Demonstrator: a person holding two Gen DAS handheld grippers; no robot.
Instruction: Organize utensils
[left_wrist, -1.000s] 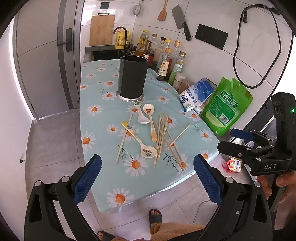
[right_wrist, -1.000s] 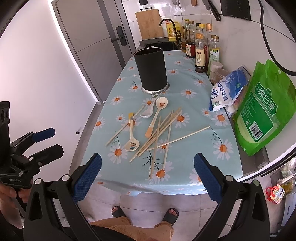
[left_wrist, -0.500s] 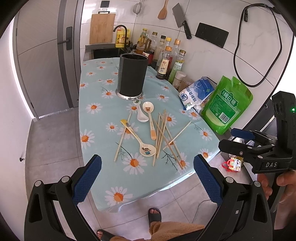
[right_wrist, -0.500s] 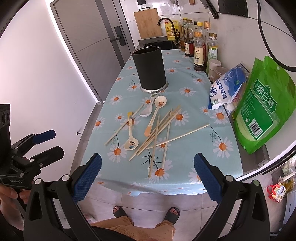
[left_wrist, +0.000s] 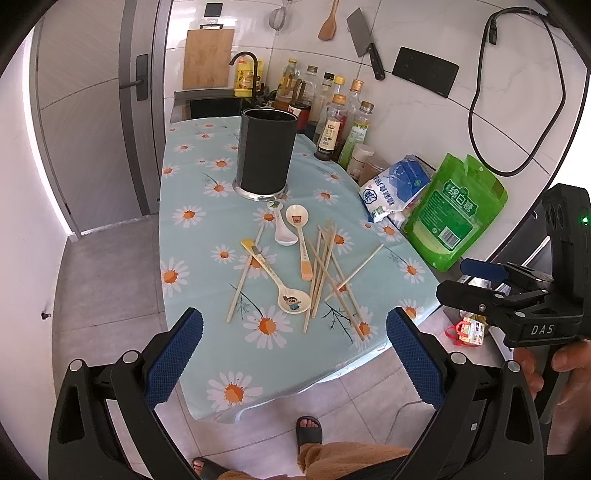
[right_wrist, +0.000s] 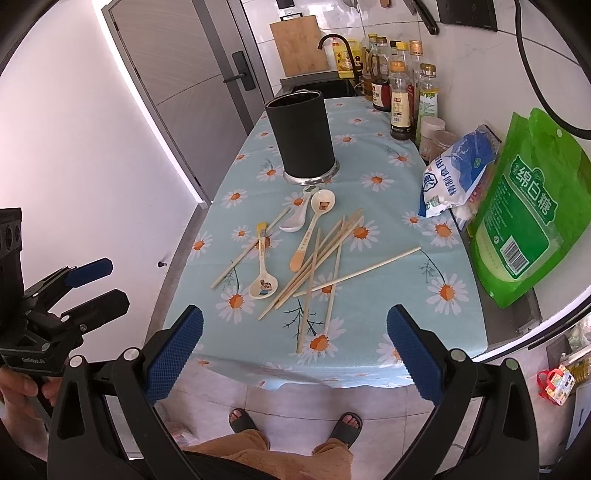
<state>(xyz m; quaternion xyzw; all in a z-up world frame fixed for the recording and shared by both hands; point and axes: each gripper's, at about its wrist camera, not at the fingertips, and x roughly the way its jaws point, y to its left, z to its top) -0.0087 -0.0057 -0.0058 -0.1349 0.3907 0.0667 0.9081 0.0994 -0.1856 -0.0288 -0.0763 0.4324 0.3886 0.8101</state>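
— Starting with the table: carrying everything on its daisy cloth, stretching from near to far.

— Hovering off its near edge with both tools. Holding the left gripper with pads spread wide, clasping nothing. Keeping the right gripper just as wide, likewise grasping nothing. Probably lining up for a first pick.

— Moving to the black holder: standing upright toward the far end, mouth facing up, seemingly waiting to take the utensils. Not making out anything inside from here.

— Then, leaning along the right wall, well apart from the work: the green bag, the blue-and-white bag, and the bottles farther back. Likely staying out of the sorting.

— Getting to the chopsticks: lying loose mid-table, near of the holder, mostly crossing one another, with one pointing off right and another lying apart on the left.

— Judging by that overlap, making a clean pinch awkward; perhaps calling for taking the strays first.

— Ending with the spoons, all lying flat. Finding the white spoon just near of the holder's base, the orange-handled spoon just beside it, and the cartoon spoon nearest, bowl pointing toward the near edge.
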